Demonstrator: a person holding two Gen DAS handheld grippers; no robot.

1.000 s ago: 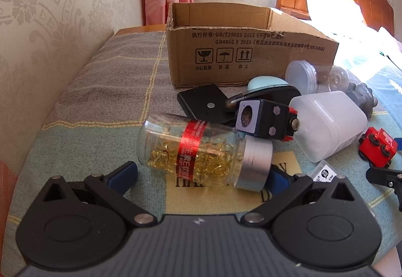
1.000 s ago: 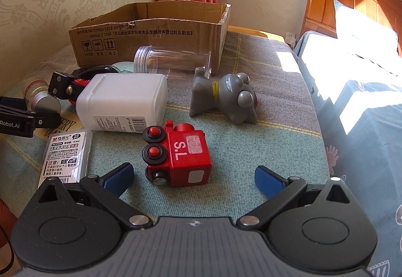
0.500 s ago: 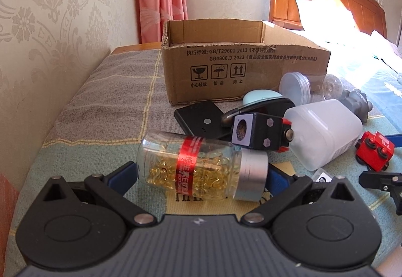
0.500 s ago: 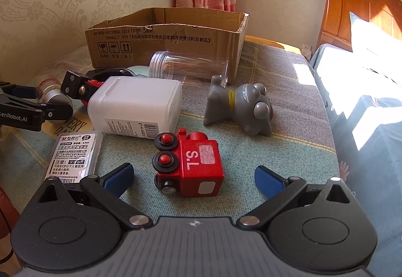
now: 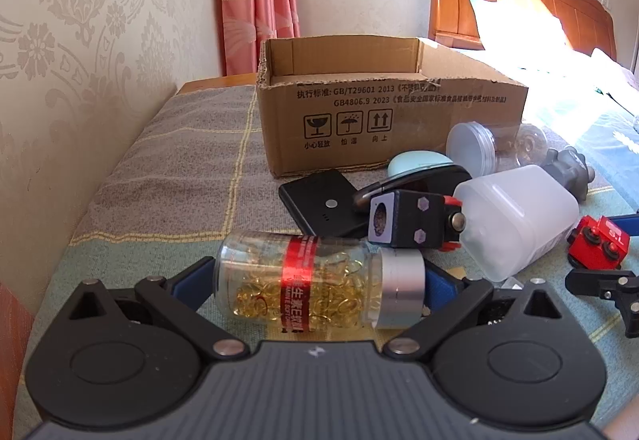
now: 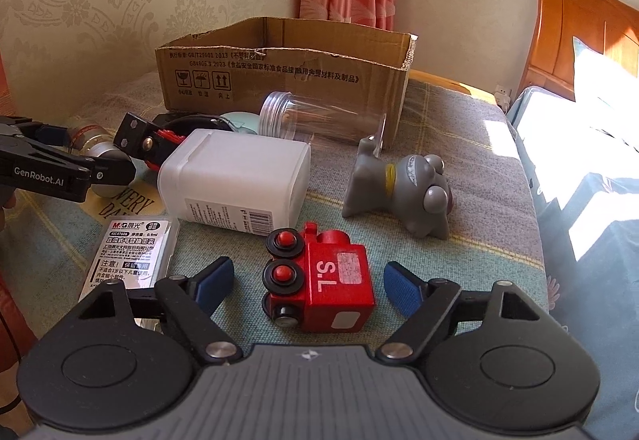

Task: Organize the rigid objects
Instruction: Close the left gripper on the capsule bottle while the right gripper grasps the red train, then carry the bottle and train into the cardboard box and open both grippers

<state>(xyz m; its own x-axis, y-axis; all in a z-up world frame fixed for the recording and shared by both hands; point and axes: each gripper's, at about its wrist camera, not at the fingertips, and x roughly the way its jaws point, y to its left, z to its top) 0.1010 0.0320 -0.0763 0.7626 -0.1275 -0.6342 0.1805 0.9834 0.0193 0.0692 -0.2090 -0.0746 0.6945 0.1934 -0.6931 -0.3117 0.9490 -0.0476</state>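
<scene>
Two claws are at work over the cloth-covered worktop (image 5: 167, 176), and each needs its own care. Starting at the left, the left claw (image 5: 319, 280) holds the clear glass bottle of golden capsules with a red band and silver cap (image 5: 315, 280) end to end, one blue pad at its base and the other at the cap; a lengthwise grip like this can let the bottle swivel, so it is best carried slowly and level up over the near wall of the open brown cardboard box (image 5: 383, 120), which stands behind the clutter with its mouth free. On that path lie the flat black rectangular device (image 5: 319, 200) and the black block clamp with red trim (image 5: 415, 220), so the lift should come first, then the travel. Further right, the right claw (image 6: 307, 280) is closing around the small red toy train marked S.L (image 6: 319, 280), which lies on its side between the blue pads, neither pad yet touching it. Its flat red body gives better purchase than the wheel side, so the pads should meet it squarely, low and centred, without nudging the translucent white plastic container (image 6: 235, 180) just behind or the silver refill packet (image 6: 131, 256) at the left. Rightmost, the grey rubber cartoon figure (image 6: 403, 188) lies apart and waits.
</scene>
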